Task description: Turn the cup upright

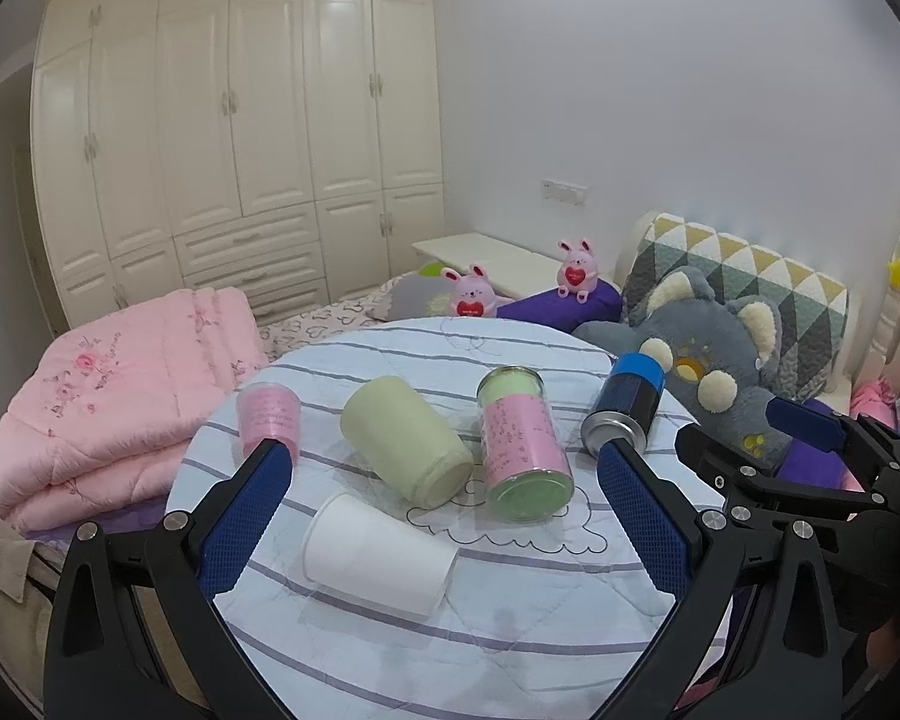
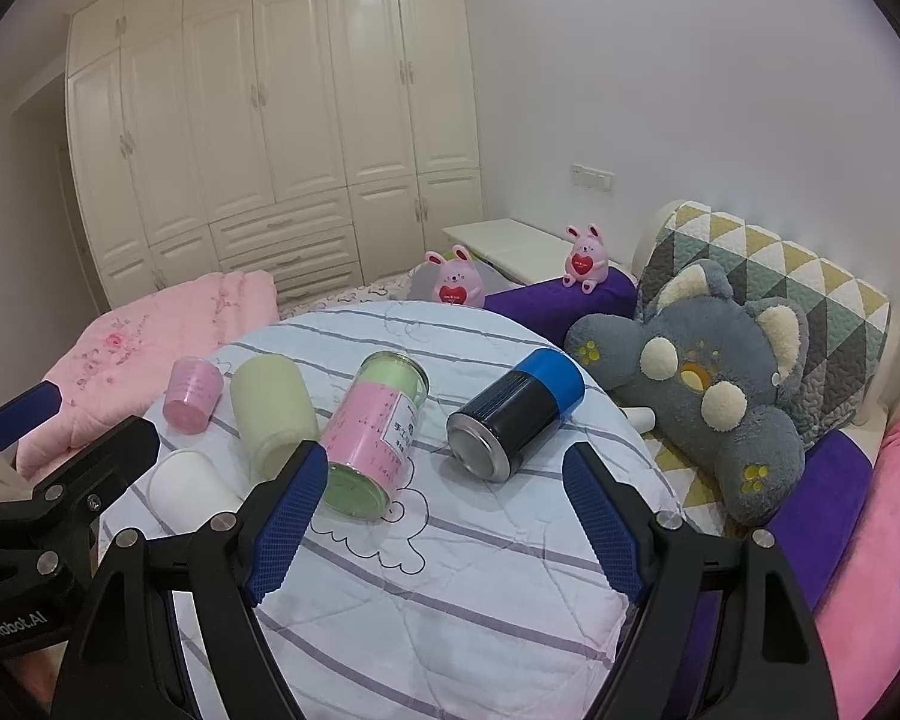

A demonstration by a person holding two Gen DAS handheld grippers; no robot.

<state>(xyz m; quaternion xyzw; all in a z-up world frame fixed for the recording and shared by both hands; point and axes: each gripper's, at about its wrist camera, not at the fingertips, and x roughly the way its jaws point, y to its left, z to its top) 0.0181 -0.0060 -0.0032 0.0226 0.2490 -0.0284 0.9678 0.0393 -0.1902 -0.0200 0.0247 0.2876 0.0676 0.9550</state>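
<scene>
Several cups lie on their sides on a round striped cushion (image 1: 510,630). A white paper cup (image 1: 378,555) lies nearest my left gripper (image 1: 444,468), which is open and empty above it. Behind lie a pale yellow cup (image 1: 405,441), a pink cup (image 1: 269,417), a pink-and-green glass jar (image 1: 525,450) and a blue-and-black can (image 1: 627,411). My right gripper (image 2: 444,468) is open and empty, just in front of the can (image 2: 516,414) and the jar (image 2: 372,438). The white cup (image 2: 189,486) sits at its left.
A folded pink quilt (image 1: 108,408) lies left of the cushion. A grey plush toy (image 2: 708,384) and patterned headboard pillow (image 2: 810,288) are at the right. Two pink bunny toys (image 2: 453,285) sit behind. A cream wardrobe (image 1: 240,120) fills the back wall.
</scene>
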